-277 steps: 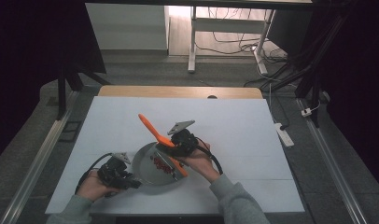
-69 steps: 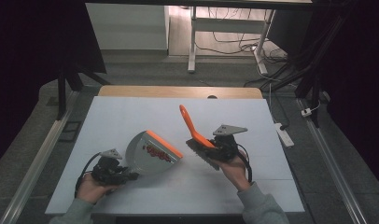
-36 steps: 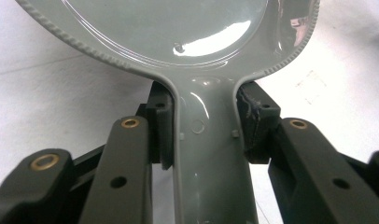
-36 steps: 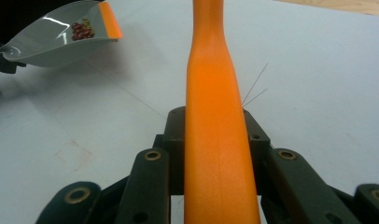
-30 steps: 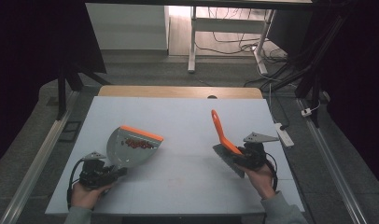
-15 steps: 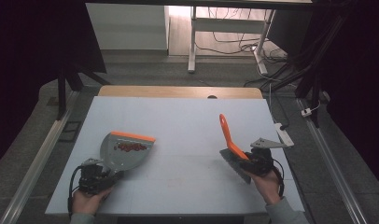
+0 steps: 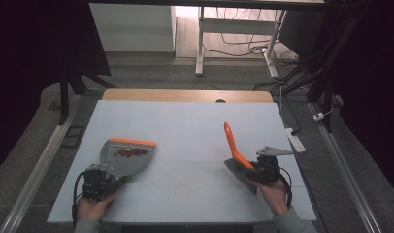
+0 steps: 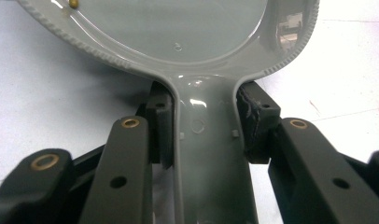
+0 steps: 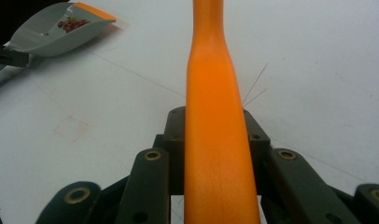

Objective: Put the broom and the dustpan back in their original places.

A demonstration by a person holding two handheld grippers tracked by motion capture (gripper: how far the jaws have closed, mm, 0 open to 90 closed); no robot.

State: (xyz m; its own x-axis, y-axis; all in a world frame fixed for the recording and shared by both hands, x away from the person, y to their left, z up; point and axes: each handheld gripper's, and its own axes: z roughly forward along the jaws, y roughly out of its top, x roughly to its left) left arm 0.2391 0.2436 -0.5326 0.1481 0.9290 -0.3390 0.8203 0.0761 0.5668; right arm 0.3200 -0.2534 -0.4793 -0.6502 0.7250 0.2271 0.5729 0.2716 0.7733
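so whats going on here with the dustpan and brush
A person works with a tool in each hand. The left tool is shut on the handle of a grey dustpan, which rests on the white table with small red bits in it. The right tool is shut on an orange-handled brush, well apart from the pan.

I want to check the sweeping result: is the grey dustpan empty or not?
Not empty. The dustpan holds a cluster of small red bits near its orange edge.

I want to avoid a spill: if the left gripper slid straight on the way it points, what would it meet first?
Probably nothing: the left gripper, clamped on the dustpan handle, points up the bare table; depth is unclear.
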